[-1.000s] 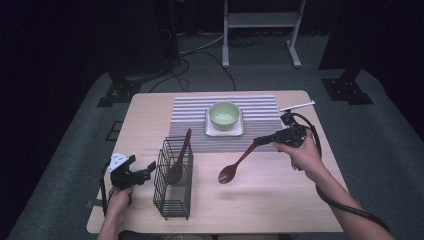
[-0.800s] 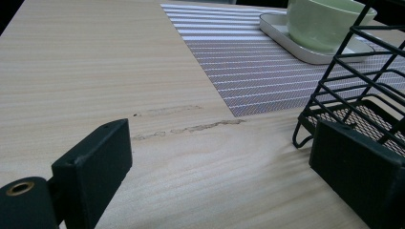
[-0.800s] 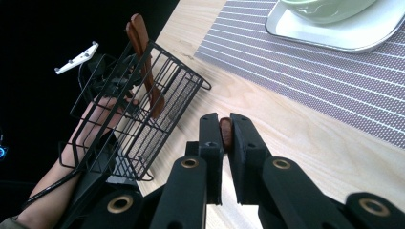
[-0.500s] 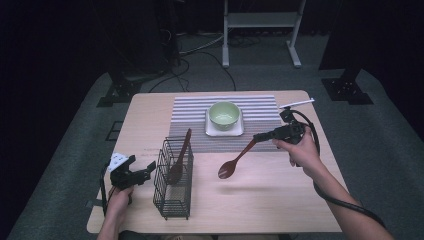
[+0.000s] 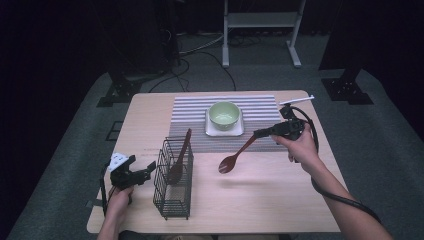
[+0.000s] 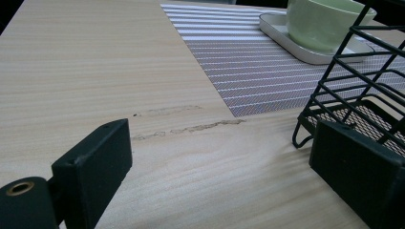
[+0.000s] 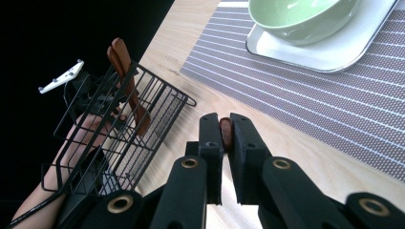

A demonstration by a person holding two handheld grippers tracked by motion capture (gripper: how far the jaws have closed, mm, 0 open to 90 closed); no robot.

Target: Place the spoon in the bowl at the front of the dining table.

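High view, near to far: left gripper (image 5: 142, 172) sat low by the counter's (image 5: 280, 210) near left corner, fingers released with nothing between them, just beside the black wire rack (image 5: 173, 186). Rack stood upright near the near edge, left of middle, with a brown wooden utensil (image 5: 179, 159) leaning inside it. Right gripper (image 5: 259, 133) was held out over the right half of the counter, fingers clenched on the handle end of a brown wooden spoon (image 5: 235, 156); spoon hung tilted, bowl end lower and toward the rack, clear of the counter surface with its shadow below. Farther back lay a grey striped placemat (image 5: 195, 117) toward the far edge, carrying a white square plate (image 5: 225, 131) with a green bowl (image 5: 224, 114) on it.

Right gripper view: fingers (image 7: 210, 138) pressed together around the brown spoon handle (image 7: 225, 133), rack and other hand beyond.

Left gripper view: fingers (image 6: 95, 162) wide apart over bare wood, rack foot close to the right one.
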